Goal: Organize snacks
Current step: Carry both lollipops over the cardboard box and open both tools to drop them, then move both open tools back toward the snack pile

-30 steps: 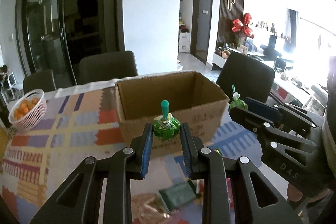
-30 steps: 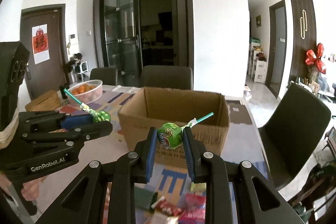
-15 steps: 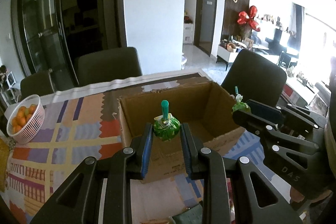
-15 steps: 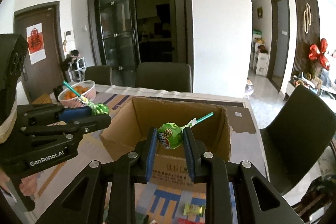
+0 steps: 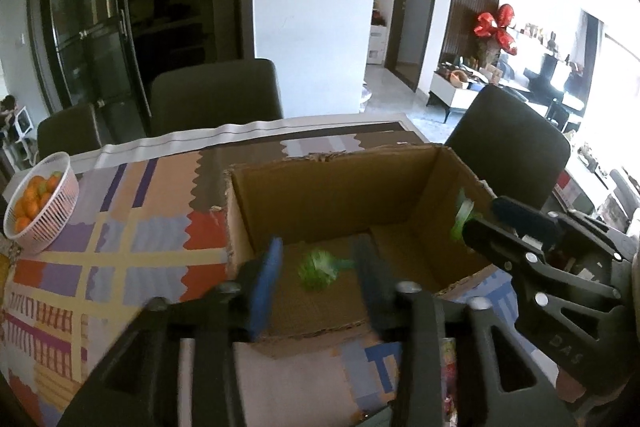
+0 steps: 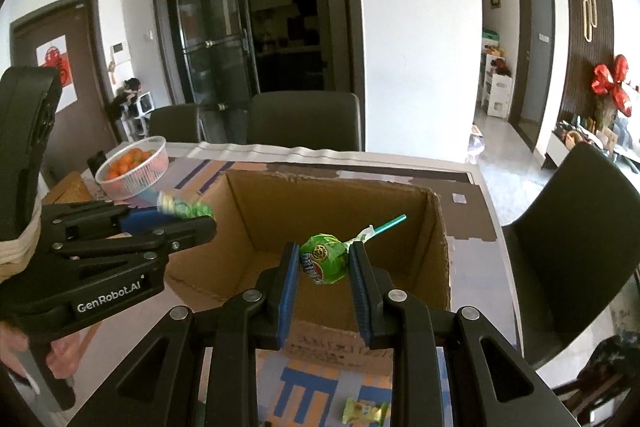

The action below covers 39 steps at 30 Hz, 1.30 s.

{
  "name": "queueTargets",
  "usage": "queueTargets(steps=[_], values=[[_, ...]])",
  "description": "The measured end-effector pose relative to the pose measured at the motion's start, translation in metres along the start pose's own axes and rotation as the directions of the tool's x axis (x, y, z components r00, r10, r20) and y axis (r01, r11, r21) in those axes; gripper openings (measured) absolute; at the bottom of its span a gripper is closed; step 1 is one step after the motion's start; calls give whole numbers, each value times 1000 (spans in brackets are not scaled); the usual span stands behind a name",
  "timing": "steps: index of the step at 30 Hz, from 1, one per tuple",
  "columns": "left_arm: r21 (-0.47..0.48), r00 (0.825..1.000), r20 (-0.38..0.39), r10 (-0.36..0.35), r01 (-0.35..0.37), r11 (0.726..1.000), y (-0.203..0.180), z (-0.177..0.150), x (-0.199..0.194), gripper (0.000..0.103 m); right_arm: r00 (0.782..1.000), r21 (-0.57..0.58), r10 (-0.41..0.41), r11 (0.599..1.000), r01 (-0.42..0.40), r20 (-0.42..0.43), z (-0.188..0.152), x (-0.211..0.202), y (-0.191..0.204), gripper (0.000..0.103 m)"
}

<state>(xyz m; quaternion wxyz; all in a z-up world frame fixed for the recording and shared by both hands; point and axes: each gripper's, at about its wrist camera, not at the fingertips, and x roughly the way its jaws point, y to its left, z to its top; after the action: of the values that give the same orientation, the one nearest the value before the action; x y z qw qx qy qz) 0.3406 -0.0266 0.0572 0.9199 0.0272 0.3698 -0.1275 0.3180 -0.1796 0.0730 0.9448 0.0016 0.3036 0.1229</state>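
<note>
Dropping lollipops into the cardboard box (image 5: 404,187) is the step we're on, both claws parked over it at once.

Starting on the left: our left claw (image 5: 316,275) has just been opening and its jaws now stand well apart. The green lollipop (image 5: 318,270) sits between them but the pads aren't pressing on it any more; it's blurred, so we reckon it's loose and falling toward the box floor, though we can't swear it has landed. Off to the far left of the table (image 5: 152,227) there's the white basket of oranges (image 5: 38,203), well clear of all this.

Moving right: our right claw (image 6: 324,267) has also just been opening, only a crack so far. Its own green lollipop (image 6: 323,259) is right between the blue pads, stick (image 6: 386,227) poking up and to the right, above the box interior. The gap looks tiny on both sides, so whether a pad's touching we can't tell for sure.

Next move, we'd say: spread the right jaws wider so that one drops too, then pull both claws back toward the near table edge, where a wrapped candy (image 6: 366,411) waits for pickup
</note>
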Motion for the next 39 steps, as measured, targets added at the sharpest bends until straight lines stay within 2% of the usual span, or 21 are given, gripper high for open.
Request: queueTargets(steps=[1, 2, 6, 9, 14, 16, 20, 30, 39], values=[[5, 1000, 7, 5, -5, 1000, 0, -2, -2, 51, 1000, 8, -10, 1000, 10, -5, 0, -1, -1, 44], [15, 1000, 14, 12, -12, 1000, -1, -4, -6, 51, 1000, 16, -19, 1000, 19, -1, 0, -3, -1, 46], [39, 999, 40, 27, -28, 999, -4, -12, -23, 60, 999, 6, -40, 999, 39, 20, -7, -15, 2, 48], [45, 998, 59, 29, -31, 998, -7, -18, -39, 62, 999, 1, -41, 999, 41, 27, -13, -27, 6, 56], [53, 996, 84, 19, -24, 998, -9, -32, -65, 66, 999, -2, -31, 1000, 31, 37, -21, -46, 12, 57], [56, 996, 88, 11, -16, 998, -10, -37, -73, 67, 999, 8, -33, 999, 32, 44, -23, -55, 14, 62], [60, 995, 102, 0, -6, 998, -12, -52, -92, 69, 997, 9, -46, 999, 45, 70, -31, -72, 19, 62], [20, 986, 162, 24, -28, 999, -6, -101, -132, 74, 993, 1, -42, 999, 42, 108, -58, -107, 41, 66], [-11, 987, 155, 38, -37, 999, 0, -142, -147, 76, 990, -23, -59, 998, 63, 127, -95, -128, 62, 72]])
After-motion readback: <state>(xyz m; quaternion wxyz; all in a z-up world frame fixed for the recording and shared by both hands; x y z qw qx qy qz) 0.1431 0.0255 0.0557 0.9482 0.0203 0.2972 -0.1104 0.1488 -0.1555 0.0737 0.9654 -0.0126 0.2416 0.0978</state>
